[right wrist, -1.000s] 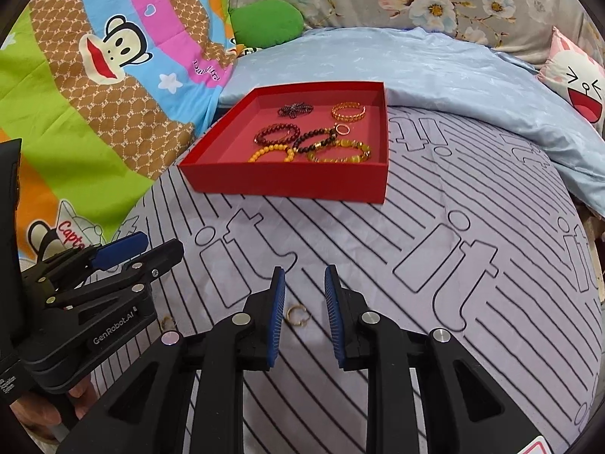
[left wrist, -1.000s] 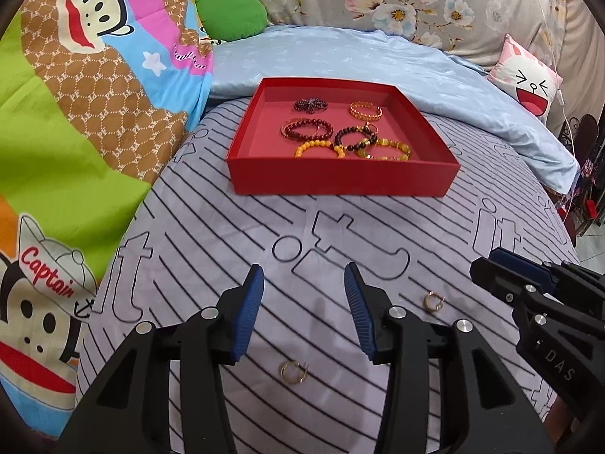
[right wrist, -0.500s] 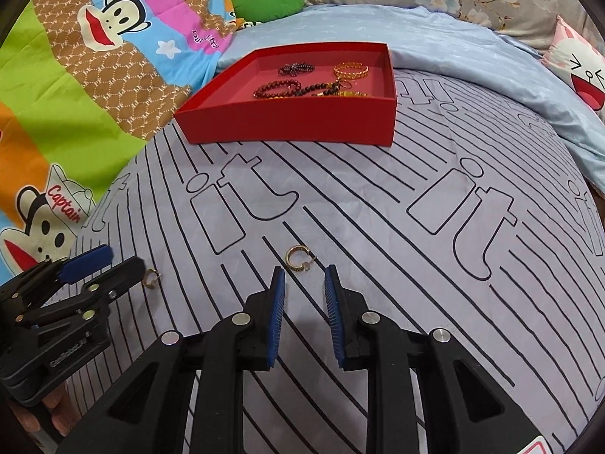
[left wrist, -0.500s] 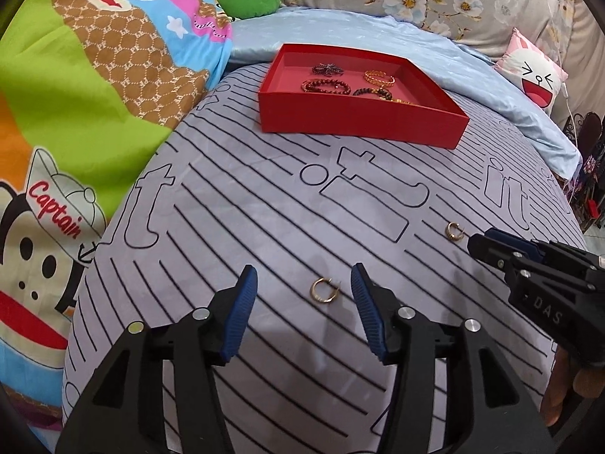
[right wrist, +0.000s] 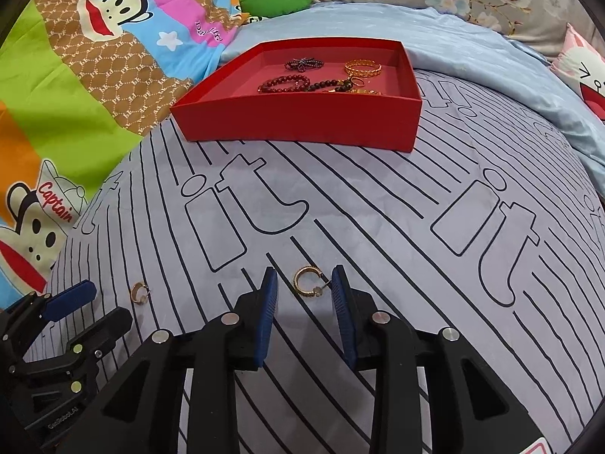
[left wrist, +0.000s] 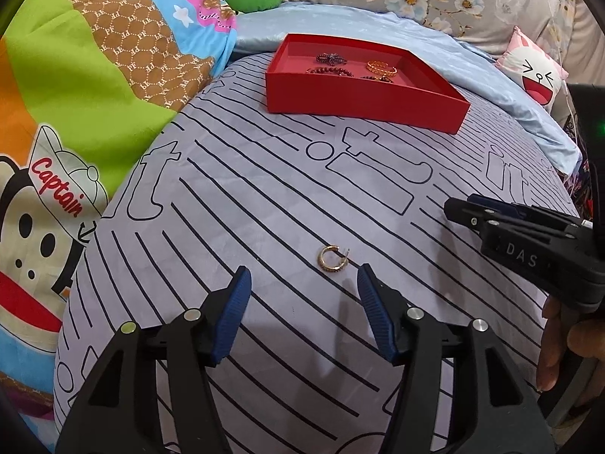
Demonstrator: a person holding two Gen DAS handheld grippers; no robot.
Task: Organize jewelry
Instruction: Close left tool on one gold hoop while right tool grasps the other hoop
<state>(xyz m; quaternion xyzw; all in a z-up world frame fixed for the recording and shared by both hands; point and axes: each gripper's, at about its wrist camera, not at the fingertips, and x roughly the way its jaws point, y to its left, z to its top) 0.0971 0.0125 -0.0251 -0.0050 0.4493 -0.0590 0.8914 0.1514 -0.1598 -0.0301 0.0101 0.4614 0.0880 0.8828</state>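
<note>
Gold hoop earring (right wrist: 307,282) lies on the striped sheet (right wrist: 378,227) between the right gripper (right wrist: 304,287)'s spread jaws, which have just been opening; its twin (left wrist: 332,258) sits ahead of the left gripper (left wrist: 302,283), also widening, empty. Tiny, light, stiff, likely slippery: pinch across the band. Upper-centre, the red tray (right wrist: 302,121) holds beaded bracelets (right wrist: 287,84) and a gold bangle (right wrist: 362,67).

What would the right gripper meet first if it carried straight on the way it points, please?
Most likely the gold earring, lying between and just beyond the open right gripper, then the striped sheet under it. Depth is hard to judge here.
</note>
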